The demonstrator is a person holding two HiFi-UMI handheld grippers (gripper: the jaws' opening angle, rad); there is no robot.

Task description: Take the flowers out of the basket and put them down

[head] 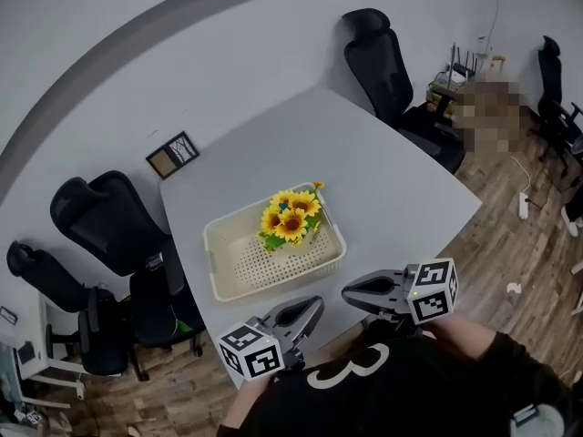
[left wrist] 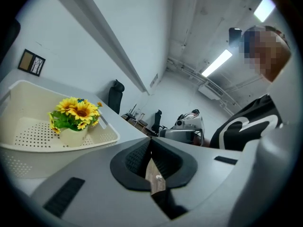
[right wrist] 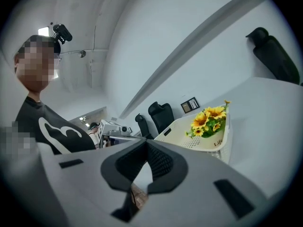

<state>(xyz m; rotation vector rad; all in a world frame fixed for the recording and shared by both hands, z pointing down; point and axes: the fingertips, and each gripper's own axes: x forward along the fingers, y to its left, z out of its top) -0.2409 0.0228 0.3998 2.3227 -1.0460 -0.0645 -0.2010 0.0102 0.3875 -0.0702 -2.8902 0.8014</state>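
Toward the near left of the smooth, pale grey table we see a shallow rectangular basket of cream plastic. Its floor is dotted with small round holes and its walls are cut with fine slots under a rounded rim. The flowers stand upright in the basket's far right corner. They are artificial sunflowers with yellow petals, dark centres and green leaves, set in a small plain cream pot.

Both tools hang by the table's near edge, apart from the basket. Our left gripper has its dark, ribbed pads pressed together at the tips, pinching nothing. Our right gripper is the same, tips meeting, with only a teardrop-shaped gap behind them and nothing held. Each grey body carries a cube with black-and-white square markers.

Black high-backed office chairs ring the table on a wood-plank floor, and a small dark-framed picture sits beside the far left corner.
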